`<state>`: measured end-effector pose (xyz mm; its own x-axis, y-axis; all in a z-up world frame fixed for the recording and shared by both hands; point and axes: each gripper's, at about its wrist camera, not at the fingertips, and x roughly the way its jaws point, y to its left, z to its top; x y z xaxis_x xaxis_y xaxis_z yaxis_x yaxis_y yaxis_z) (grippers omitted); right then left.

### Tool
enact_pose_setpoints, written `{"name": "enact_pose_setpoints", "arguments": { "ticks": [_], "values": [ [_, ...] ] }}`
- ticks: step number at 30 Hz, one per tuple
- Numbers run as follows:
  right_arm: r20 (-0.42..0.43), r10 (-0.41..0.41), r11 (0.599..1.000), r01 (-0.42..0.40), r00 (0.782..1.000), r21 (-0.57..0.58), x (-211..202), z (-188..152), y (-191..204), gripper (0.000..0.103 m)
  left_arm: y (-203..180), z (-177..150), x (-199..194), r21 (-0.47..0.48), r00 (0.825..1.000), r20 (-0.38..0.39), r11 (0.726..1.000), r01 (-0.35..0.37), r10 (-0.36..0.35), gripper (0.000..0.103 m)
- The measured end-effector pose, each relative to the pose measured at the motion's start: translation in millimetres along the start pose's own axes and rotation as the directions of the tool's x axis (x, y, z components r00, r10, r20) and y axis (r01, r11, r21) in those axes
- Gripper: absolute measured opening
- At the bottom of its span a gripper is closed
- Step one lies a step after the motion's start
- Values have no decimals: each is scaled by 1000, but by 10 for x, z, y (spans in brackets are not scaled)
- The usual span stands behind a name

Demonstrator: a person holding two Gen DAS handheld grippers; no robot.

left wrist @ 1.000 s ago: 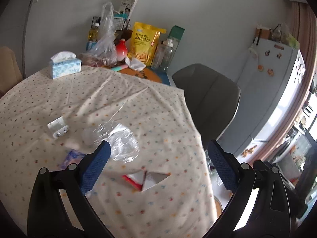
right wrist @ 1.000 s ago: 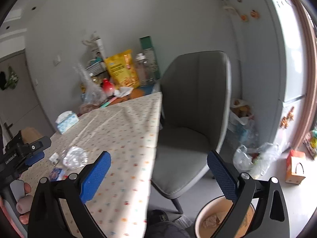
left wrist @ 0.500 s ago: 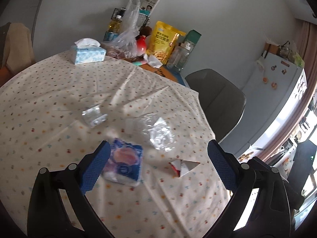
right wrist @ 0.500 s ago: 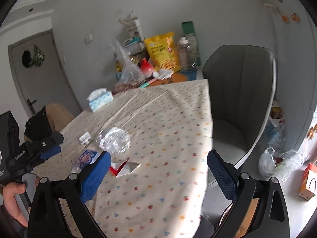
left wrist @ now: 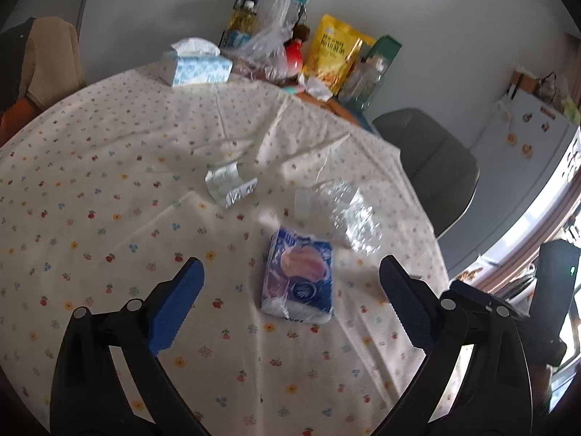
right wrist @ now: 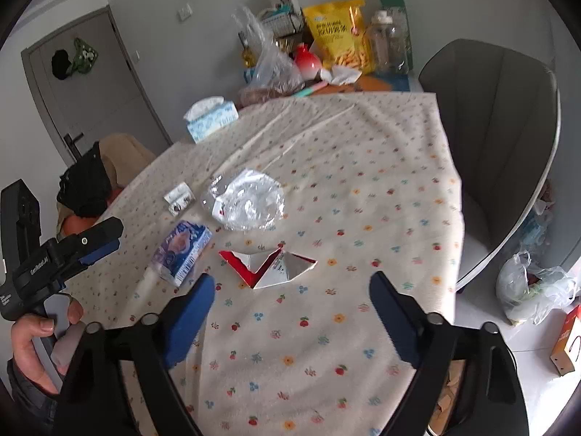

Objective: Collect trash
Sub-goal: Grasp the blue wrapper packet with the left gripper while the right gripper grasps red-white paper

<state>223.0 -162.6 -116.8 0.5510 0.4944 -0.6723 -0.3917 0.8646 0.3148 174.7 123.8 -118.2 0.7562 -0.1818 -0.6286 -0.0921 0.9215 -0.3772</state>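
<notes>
Now both claws spread wide, empty: left claw (left wrist: 290,279) over blue pkt (left wrist: 298,278), right claw (right wrist: 290,287) over torn carton (right wrist: 268,263).

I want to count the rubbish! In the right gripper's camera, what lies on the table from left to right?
Small white wrapper → blue tissue pack → clear crumpled plastic → torn red-and-white carton.

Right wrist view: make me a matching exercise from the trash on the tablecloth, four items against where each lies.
Items:
1. torn red-and-white carton
2. blue tissue pack
3. clear plastic wrapper
4. small silver wrapper

Places:
A. farthest left, beside the clear plastic
B. nearest the right gripper, just ahead of its open fingers
C. mid-table, beyond the carton
D. left of the carton, ahead of the left gripper

Pairs: 1-B, 2-D, 3-C, 4-A
</notes>
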Motion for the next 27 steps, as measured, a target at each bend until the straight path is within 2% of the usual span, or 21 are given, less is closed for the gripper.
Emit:
{"name": "enact_pose_setpoints", "arguments": {
  "ticks": [5,7,12,14,16,19,24,26,27],
  "values": [
    [-34,10,999,-9,999,33,128,25,-46,71,-108,-14,187,50,998,-49,998,-32,35,93],
    [-44,12,999,-11,999,35,153,32,-63,67,-208,-21,254,97,996,-68,994,-48,55,85],
    [-51,12,998,-9,999,61,166,34,-153,66,-398,-58,438,200,985,-118,974,-103,128,82],
    [-56,12,998,-8,998,67,182,39,-180,66,-403,-73,513,215,977,-142,968,-127,160,73],
    [-64,11,998,-7,998,68,211,45,-197,64,-373,-84,542,216,968,-143,961,-175,208,47],
    [-79,18,998,-12,997,67,269,62,-205,62,-311,-59,458,181,972,-121,967,-177,200,39],
    [-98,36,996,-28,995,80,421,125,-214,54,-241,16,287,149,977,-82,972,-185,198,38],
    [-101,38,996,-30,994,80,479,149,-204,49,-244,30,230,152,978,-72,971,-183,195,38],
    [-103,34,997,-27,994,73,505,160,-190,40,-247,32,217,153,978,-70,971,-182,195,38]
  ]
}}
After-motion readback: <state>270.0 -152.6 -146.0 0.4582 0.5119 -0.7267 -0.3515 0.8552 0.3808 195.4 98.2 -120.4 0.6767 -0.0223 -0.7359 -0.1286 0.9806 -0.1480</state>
